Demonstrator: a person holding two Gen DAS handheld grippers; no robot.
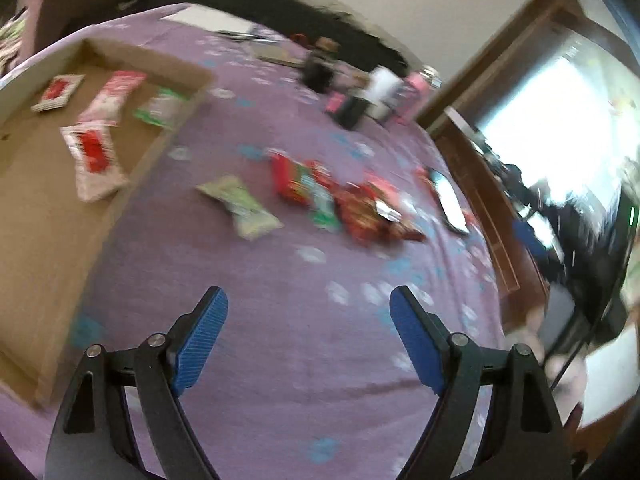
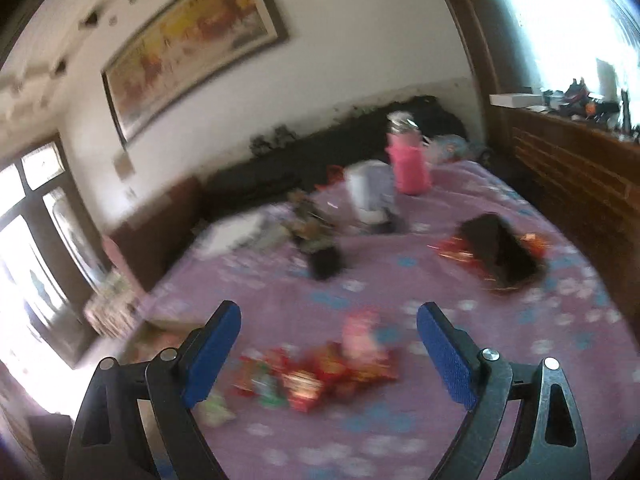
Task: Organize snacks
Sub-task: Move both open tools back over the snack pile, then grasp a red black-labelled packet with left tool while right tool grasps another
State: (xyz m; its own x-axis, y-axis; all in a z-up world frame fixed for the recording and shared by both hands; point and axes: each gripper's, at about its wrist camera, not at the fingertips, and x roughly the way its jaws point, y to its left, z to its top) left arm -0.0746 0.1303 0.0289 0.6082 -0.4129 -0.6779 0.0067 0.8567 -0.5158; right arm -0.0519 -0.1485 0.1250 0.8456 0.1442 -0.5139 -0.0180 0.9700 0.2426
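A shallow cardboard tray (image 1: pixel 36 216) lies on the purple bedspread at the left and holds several snack packets, among them a red and white one (image 1: pixel 94 160) and a green one (image 1: pixel 160 108). A pale green packet (image 1: pixel 240 206) and a heap of red and green packets (image 1: pixel 344 204) lie loose on the bedspread beyond my left gripper (image 1: pixel 308 312), which is open and empty. My right gripper (image 2: pixel 328 328) is open and empty above the same heap (image 2: pixel 316 376), which looks blurred.
A phone (image 1: pixel 450 200) lies right of the heap. A pink bottle (image 2: pixel 408 164), a white container (image 2: pixel 370 192) and dark items (image 2: pixel 496 252) stand further back. A wooden bed frame (image 1: pixel 484 200) and a window are at the right.
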